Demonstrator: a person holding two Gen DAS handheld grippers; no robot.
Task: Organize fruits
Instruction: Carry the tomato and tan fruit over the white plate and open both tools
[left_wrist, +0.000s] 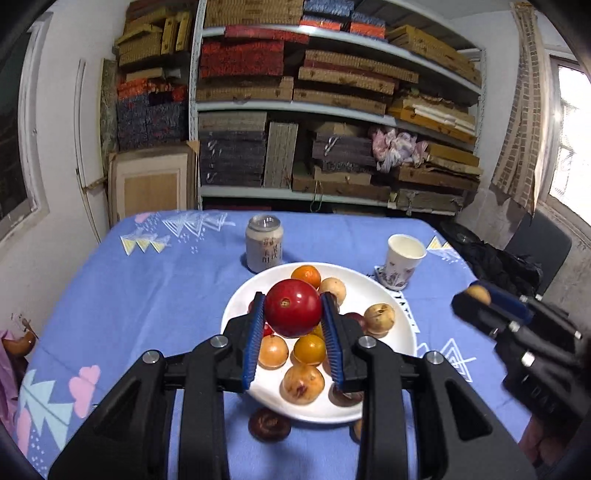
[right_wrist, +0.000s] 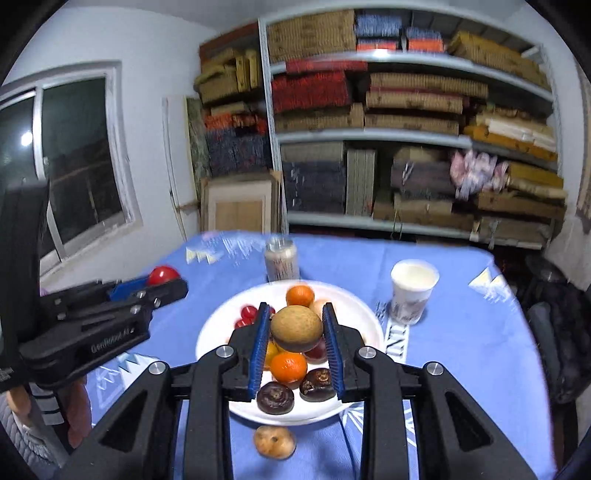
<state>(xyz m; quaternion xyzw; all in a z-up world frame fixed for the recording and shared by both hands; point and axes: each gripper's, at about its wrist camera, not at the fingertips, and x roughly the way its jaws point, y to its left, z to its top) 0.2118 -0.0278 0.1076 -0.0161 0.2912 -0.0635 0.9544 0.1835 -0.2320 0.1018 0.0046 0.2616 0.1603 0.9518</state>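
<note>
1. gripping a glossy red fruit (left_wrist: 293, 313), the left gripper (left_wrist: 293, 314) has its blue pads clamped on either side of it, and the fruit hangs above the white plate (left_wrist: 236, 306), clear of the pile.
2. the right gripper (right_wrist: 296, 328) is likewise clamped on a tan-brown round fruit (right_wrist: 296, 328), held over the same plate (right_wrist: 210, 332) in the right wrist view.
3. each gripper shows in the other's camera: the right one at the right edge of the left wrist view, a tan fruit (left_wrist: 477, 294) at its tip, and the left one at the left of the right wrist view, a bit of red fruit (right_wrist: 163, 275) peeping past its jaws.
4. the plate sits on a blue patterned tablecloth (left_wrist: 147, 288) and holds a loose heap: an orange (left_wrist: 306, 276) at the far side, pale tan fruits (left_wrist: 379, 318) to the right, yellow-orange ones (left_wrist: 309, 349) near the middle, and two dark brown fruits (right_wrist: 275, 398) at the near rim in the right wrist view.
5. small red fruits (right_wrist: 248, 312) lie on the left part of the plate.
6. off the plate, just beside its near edge, a dark brown fruit (left_wrist: 269, 424) rests on the cloth in the left wrist view, and a tan one (right_wrist: 274, 441) in the right wrist view.
7. beyond the plate stands a can (left_wrist: 264, 243), and to the right a paper cup (left_wrist: 404, 260) on a small coaster.
8. shelves of stacked boxes (left_wrist: 332, 92) fill the back wall.
</note>
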